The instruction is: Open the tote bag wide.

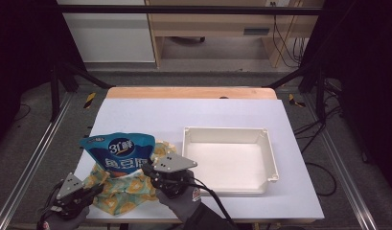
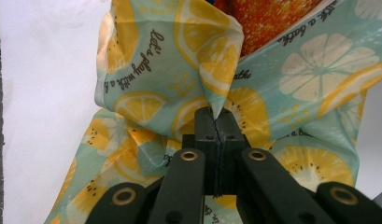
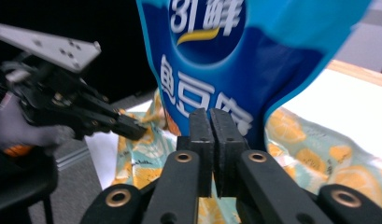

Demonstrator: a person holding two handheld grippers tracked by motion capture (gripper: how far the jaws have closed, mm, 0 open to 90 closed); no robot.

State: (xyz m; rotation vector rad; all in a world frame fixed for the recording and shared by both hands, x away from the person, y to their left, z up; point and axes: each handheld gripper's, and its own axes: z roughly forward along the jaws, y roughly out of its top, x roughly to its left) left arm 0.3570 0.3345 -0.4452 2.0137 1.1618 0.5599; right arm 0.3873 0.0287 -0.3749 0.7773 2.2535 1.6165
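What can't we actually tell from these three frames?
- Lemon-print bag: its inside, hidden by its own folds in the left gripper view.
- Blue packet: lower part, sunk in the bag in the high view.
- Right hand-held gripper: how much packet the jaws pinch, hidden behind them.
- White tray: near inner wall, hidden by its rim.

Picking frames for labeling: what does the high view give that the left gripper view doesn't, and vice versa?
High view alone: white tray on the table, the blue pouch, and the right claw at the pouch.
Left gripper view alone: printed script on the cloth, the jaws closed on a fold, an orange packet inside.
Shared: lemon-print bag and the left claw.
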